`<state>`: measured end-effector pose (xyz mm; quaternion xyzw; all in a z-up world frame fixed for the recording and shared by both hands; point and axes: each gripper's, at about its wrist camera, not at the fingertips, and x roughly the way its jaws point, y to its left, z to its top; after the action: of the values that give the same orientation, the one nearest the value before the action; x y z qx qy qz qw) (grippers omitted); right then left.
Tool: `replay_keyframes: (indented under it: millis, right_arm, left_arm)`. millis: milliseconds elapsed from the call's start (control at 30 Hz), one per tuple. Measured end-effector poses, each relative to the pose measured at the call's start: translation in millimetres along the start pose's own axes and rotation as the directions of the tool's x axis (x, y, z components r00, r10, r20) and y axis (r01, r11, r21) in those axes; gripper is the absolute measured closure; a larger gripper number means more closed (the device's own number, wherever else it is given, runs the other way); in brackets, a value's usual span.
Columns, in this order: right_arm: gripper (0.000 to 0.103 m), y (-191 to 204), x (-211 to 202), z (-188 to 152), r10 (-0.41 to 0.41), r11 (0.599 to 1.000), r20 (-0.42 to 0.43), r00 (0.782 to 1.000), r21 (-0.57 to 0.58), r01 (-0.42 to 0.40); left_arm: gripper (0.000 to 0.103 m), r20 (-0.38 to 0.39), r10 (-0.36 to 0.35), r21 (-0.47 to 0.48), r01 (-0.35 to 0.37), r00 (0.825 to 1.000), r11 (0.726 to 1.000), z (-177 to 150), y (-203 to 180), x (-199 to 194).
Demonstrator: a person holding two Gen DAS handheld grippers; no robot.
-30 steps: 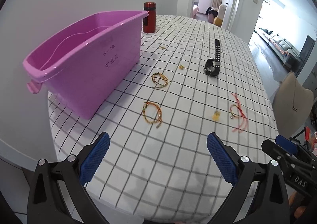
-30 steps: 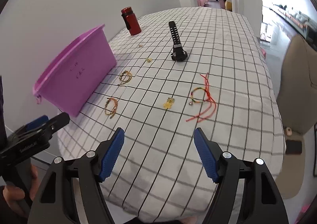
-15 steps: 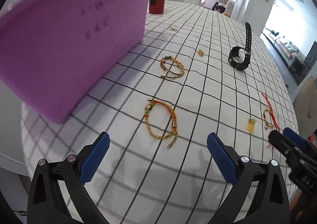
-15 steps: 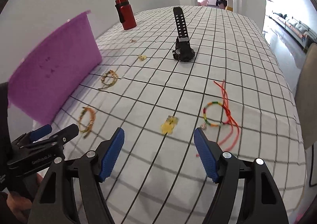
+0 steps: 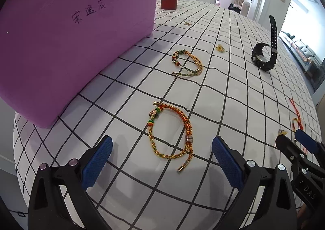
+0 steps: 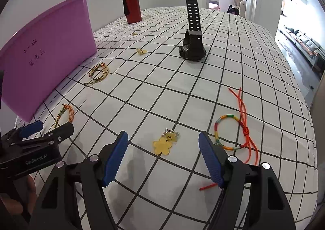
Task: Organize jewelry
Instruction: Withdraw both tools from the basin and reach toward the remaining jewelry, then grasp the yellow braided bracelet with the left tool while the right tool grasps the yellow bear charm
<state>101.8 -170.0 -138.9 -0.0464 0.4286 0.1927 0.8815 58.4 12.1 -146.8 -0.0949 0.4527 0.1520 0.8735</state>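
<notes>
Hovering open left claw (image 5: 161,155), bracelet (image 5: 171,131) below

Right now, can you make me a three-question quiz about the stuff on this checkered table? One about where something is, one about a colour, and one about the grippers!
1. What lies between the right gripper's fingers?
A. the watch
B. the yellow flower charm
C. the bottle

2. What colour is the big tub?
A. purple
B. green
C. white

3. How is the left gripper standing?
A. shut on a bracelet
B. shut on nothing
C. open

Answers:
1 B: the yellow flower charm sits on the cloth in that gap, untouched.
2 A: its wall is plainly purple.
3 C: its blue pads stand wide apart, with the orange braided bracelet lying free ahead.
</notes>
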Motion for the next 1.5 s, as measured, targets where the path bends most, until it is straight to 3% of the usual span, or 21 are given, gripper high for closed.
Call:
replay_keyframes:
  millis: [367, 767, 1000, 1200, 1300, 1400, 1433, 1500]
  right_arm:
    - [0.034, 1, 10, -2, -0.024, 1.0, -0.014, 1.0, -0.016, 0.024]
    - [0.044, 7, 13, -1, -0.071, 0.996, -0.019, 0.997, -0.052, 0.07]
    - [0.065, 16, 12, -1, -0.051, 0.995, -0.012, 0.999, -0.081, 0.05]
    - [0.085, 16, 12, -1, -0.052, 0.996, -0.007, 0.999, -0.078, 0.052]
    - [0.086, 15, 12, -1, -0.049, 0.996, -0.006, 0.999, -0.071, 0.048]
    - [0.086, 14, 12, 0, -0.044, 0.997, -0.006, 0.999, -0.067, 0.043]
    - [0.086, 14, 11, 0, -0.042, 0.997, -0.005, 0.999, -0.066, 0.041]
    - [0.086, 13, 11, -1, -0.036, 0.997, -0.004, 0.999, -0.065, 0.036]
  left_arm:
    - [0.006, -0.003, 0.01, -0.001, -0.01, 1.0, 1.0, 3, -2, 9]
    - [0.006, -0.01, 0.032, 0.008, -0.032, 0.999, 0.999, 8, -6, 16]
    - [0.008, -0.009, 0.021, 0.016, -0.021, 1.0, 1.0, 8, -5, 16]
    - [0.029, 0.022, -0.005, 0.05, 0.003, 1.0, 0.999, 1, -10, 5]
    - [0.046, 0.04, -0.017, 0.059, 0.015, 0.999, 0.998, -3, -12, 0]
    - [0.078, 0.053, -0.023, 0.061, 0.02, 0.998, 0.998, -5, -12, -3]
    - [0.093, 0.055, -0.029, 0.064, 0.025, 0.998, 0.998, -6, -12, -4]
    - [0.095, 0.055, -0.032, 0.064, 0.028, 0.998, 0.998, -7, -11, -5]
